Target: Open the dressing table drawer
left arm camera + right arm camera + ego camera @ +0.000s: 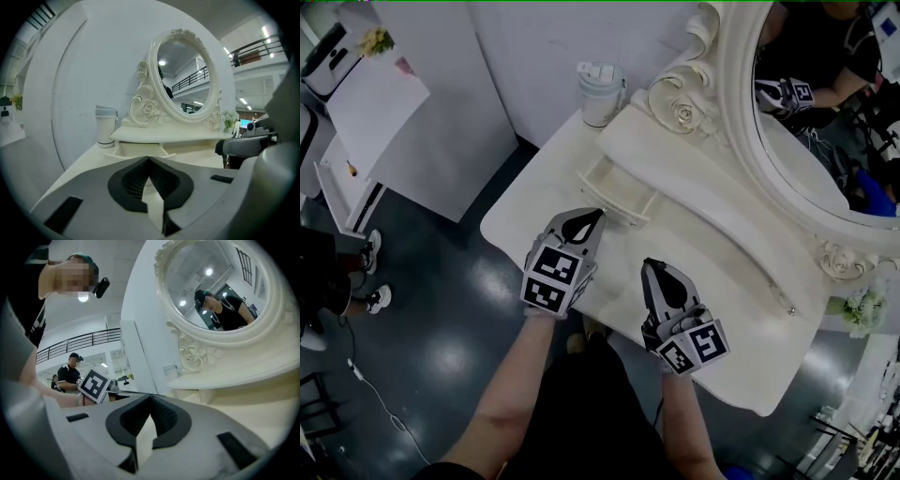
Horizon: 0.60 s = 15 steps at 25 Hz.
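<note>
Both claws are clenched on nothing. The left claw (598, 214) has its tips pressed together just in front of the drawer (614, 186), and the right claw (647, 264), equally closed, hovers over the cream surface (750, 337) nearer to us.

The drawer is already pulled out from under the raised shelf (703, 178) below the oval mirror (825, 141), at the shelf's left end near a lidded tumbler (600, 92). Its shallow inside looks empty.

In the left gripper view the drawer's front lies just past the closed tips, but we cannot tell whether they touch it. We judge the opening step to be largely done.

If the drawer must come out further, the left claw needs to release, take the front edge and pull straight toward us. Otherwise we only need to lift both claws away without knocking the tumbler.
</note>
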Tool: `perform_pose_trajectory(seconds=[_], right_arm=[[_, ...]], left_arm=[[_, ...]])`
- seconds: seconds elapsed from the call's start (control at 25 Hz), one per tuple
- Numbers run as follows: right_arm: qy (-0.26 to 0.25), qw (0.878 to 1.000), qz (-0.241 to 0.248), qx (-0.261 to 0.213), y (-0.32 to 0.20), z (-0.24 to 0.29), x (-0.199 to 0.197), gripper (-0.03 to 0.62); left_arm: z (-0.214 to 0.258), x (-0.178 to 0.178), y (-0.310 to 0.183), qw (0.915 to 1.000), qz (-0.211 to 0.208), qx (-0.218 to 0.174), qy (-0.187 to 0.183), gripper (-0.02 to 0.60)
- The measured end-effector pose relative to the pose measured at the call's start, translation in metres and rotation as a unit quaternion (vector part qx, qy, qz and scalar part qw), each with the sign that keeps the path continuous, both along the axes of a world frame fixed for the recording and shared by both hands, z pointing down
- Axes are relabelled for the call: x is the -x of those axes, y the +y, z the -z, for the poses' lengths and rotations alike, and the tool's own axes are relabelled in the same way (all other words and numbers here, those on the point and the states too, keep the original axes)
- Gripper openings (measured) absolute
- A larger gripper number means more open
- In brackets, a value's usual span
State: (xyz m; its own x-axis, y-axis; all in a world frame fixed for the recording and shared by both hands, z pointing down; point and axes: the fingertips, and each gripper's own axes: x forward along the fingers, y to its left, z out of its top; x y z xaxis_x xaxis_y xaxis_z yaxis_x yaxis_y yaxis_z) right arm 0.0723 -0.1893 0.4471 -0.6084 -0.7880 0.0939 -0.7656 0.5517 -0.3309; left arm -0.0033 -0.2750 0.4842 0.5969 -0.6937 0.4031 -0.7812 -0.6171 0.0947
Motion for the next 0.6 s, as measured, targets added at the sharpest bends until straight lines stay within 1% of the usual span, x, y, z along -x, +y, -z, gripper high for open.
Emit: perform_pose_trajectory(seconds=[0.28, 0.6], right_arm=[[0.020, 0.999, -0.001, -0.026, 0.007, 0.030, -0.001, 0.005], [0.033, 0.998, -0.007, -0.046, 0.011, 0.061, -0.002, 0.005]], left_arm=[[0.032, 0.009, 0.015, 0.9987, -0.001, -0.008, 0.049, 0.000], [0.072, 0.016, 0.032, 0.9956, -0.014, -0.028, 0.089, 0.000]])
